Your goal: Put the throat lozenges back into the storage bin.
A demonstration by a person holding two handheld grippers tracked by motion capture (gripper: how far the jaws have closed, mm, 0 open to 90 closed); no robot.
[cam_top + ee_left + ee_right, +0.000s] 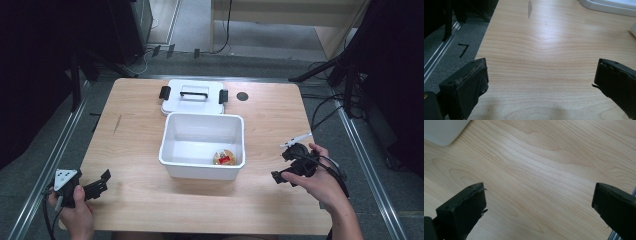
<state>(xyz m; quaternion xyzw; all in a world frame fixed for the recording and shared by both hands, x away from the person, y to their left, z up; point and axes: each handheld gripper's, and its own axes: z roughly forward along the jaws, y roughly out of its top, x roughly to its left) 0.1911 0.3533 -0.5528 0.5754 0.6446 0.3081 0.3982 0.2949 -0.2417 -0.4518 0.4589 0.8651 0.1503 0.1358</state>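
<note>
A white plastic bin stands open at the middle of the wooden table. Inside it, near the front right corner, lies a small round yellowish object with a red part. The bin's white lid with black latches and a handle lies flat just behind it. My left gripper is held low at the table's front left corner, jaws wide apart over bare wood. My right gripper hovers right of the bin, also open, with nothing between its jaws.
A dark round hole is set in the table right of the lid. Metal rails run along both sides of the table. Cables and stand legs lie on the floor to the right. A bin corner shows in the right gripper view.
</note>
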